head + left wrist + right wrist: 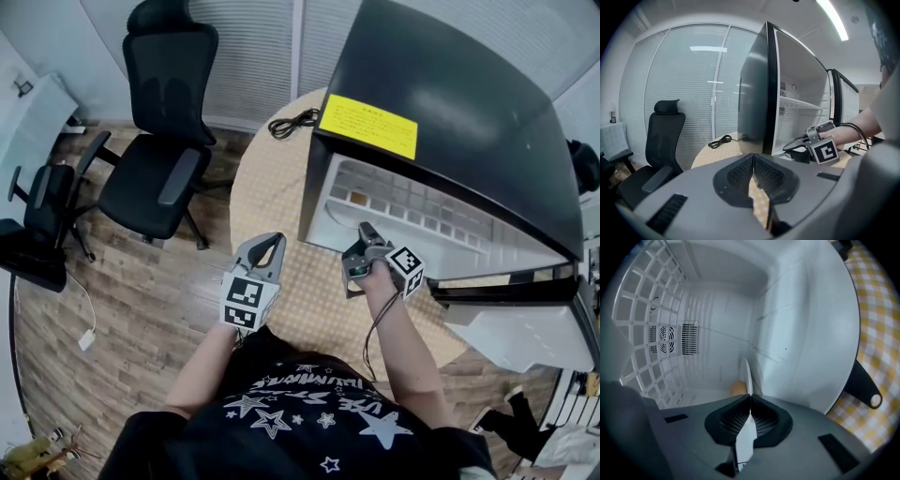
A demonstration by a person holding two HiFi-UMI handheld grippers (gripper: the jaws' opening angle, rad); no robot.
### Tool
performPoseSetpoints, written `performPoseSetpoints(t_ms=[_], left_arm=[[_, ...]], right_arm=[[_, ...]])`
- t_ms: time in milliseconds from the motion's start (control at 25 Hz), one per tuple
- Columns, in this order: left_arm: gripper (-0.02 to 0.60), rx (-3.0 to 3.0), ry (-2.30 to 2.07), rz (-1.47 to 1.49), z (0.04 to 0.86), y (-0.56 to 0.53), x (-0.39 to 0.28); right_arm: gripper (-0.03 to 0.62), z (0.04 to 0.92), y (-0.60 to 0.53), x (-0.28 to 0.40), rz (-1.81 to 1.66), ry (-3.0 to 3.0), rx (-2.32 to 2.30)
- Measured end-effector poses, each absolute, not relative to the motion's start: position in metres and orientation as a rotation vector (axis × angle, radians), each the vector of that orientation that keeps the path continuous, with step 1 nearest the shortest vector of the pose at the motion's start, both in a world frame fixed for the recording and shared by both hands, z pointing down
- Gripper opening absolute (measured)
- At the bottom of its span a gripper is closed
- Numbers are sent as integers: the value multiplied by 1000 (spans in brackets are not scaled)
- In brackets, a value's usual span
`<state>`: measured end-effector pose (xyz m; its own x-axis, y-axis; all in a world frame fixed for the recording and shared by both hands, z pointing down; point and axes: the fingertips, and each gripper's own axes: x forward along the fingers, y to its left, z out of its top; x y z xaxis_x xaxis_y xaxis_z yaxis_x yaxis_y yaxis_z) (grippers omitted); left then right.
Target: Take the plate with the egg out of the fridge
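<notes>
while the right gripper (pixel 749 398) is clamped shut on only the near rim of the plate (pixel 746 372), just inside the fridge (pixel 797 333) with the egg (pixel 737 388) loose on it, any tilt during withdrawal could roll the egg off. the left gripper (pixel 753 161), closed and empty over the table (pixel 272 187) to the left, gives no support.

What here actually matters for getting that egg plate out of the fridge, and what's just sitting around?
Part of the job: fridge, plate, egg, right gripper clamped on the plate's rim.
Just lying about: black cable on the table, office chair, second chair.
</notes>
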<state>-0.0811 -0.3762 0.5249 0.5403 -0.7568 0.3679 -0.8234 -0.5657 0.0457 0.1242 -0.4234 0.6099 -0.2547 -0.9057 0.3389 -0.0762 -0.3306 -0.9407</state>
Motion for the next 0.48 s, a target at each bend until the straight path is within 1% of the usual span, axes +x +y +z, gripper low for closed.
performPoseSetpoints(t_ms=[280,480], left_arm=[[9,2569,-1343,466,522,-372,-81],[9,2578,-1345,469,518,-364,-80]], right_arm=[[32,593,-423,126,-1587,1296,-1279],[32,592,-403,131,-1588,1294,-1271]])
